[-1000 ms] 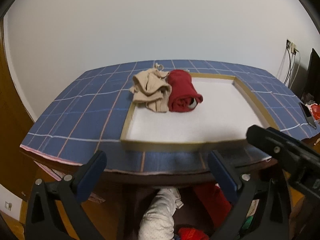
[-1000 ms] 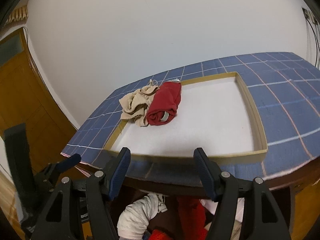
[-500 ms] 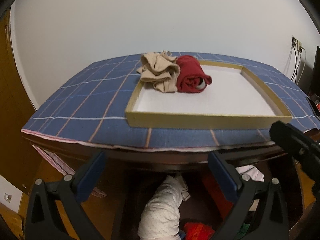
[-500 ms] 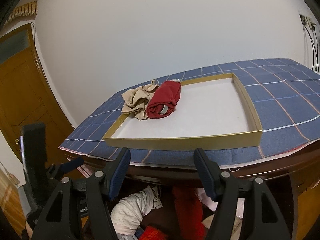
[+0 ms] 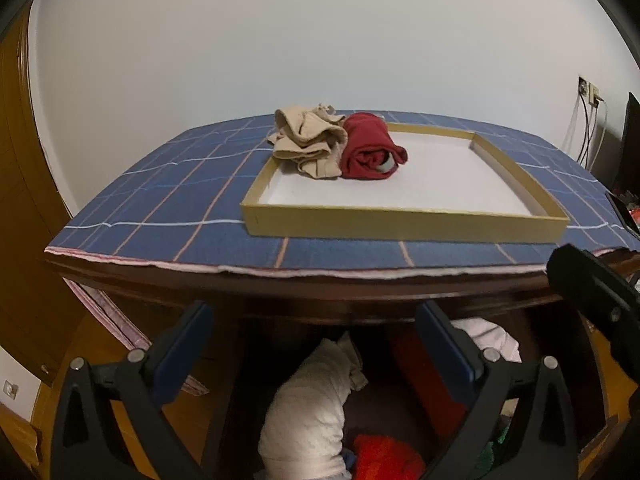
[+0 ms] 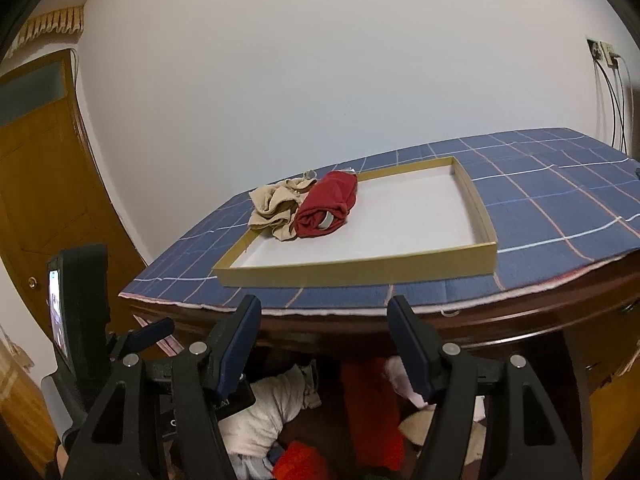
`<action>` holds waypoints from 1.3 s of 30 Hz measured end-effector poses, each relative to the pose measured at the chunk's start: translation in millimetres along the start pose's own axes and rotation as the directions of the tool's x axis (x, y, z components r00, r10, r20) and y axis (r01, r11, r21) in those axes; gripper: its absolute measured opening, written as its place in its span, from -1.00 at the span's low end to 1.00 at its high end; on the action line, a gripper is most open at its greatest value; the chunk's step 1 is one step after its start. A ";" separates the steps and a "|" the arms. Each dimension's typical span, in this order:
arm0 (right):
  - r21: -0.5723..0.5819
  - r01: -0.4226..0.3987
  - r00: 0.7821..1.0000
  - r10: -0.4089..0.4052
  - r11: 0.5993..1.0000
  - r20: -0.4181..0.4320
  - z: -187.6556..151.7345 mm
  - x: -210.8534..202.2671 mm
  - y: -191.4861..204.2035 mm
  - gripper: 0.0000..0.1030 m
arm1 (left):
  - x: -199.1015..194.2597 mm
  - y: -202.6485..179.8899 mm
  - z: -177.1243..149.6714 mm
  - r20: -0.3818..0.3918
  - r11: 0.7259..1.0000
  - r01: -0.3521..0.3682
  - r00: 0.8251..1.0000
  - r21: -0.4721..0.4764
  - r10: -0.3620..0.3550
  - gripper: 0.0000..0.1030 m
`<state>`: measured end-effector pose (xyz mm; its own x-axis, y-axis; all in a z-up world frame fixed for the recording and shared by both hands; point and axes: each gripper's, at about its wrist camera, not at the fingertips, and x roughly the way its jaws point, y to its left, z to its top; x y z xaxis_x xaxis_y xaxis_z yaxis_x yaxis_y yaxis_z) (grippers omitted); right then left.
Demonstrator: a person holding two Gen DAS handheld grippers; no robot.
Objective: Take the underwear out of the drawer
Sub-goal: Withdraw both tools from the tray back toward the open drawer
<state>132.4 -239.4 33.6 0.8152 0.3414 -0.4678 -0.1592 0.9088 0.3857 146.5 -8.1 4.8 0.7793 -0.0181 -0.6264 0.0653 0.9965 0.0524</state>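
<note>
An open drawer under the tabletop holds rolled underwear: a white dotted roll, a dark red piece and a bright red one. The white roll and red pieces also show in the right wrist view. My left gripper is open and empty, just above the white roll. My right gripper is open and empty above the drawer. A beige piece and a rolled dark red piece lie in the far left corner of a shallow cardboard tray on the table.
The table wears a blue checked cloth with a dark wood front edge. The left gripper's body stands at the left of the right wrist view. A wooden door is at the left, cables at the right wall.
Both grippers have dropped from above the tabletop to the level of its front edge, closer to the open drawer. Both stayed open. The clothes in the tray have not moved.
</note>
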 end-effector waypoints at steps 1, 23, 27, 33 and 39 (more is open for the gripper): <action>-0.002 0.002 1.000 -0.002 1.000 0.004 -1.9 -2.9 0.3 0.32 | -2.0 -1.5 -2.1 -0.001 1.000 0.000 1.000 0.006 0.000 0.99; 0.000 0.088 0.992 -0.087 0.996 -0.092 -67.2 -22.3 -31.7 0.32 | -2.4 34.8 -55.7 -0.113 0.999 0.019 0.993 0.043 -0.014 0.99; 0.018 0.079 0.986 -0.076 0.997 -0.149 -80.3 -16.9 -38.7 0.32 | 4.4 28.8 -63.4 -0.157 0.996 0.062 0.986 0.067 -0.051 0.89; 0.029 0.082 0.984 -0.077 0.996 -0.162 -84.8 -18.1 -44.2 0.32 | 22.5 8.8 -55.0 -0.214 0.986 0.115 0.973 0.121 -0.087 0.85; 0.041 0.079 0.983 -0.071 0.996 -0.172 -85.7 -15.8 -46.6 0.32 | 55.8 -0.8 -52.9 -0.303 0.978 0.055 0.953 0.199 0.009 0.84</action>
<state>79.2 -266.6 -45.1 0.7167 0.3121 -0.6236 -0.0714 0.9224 0.3796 157.1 -5.6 -71.3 0.5542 0.0161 -0.8322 0.2307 0.9577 0.1721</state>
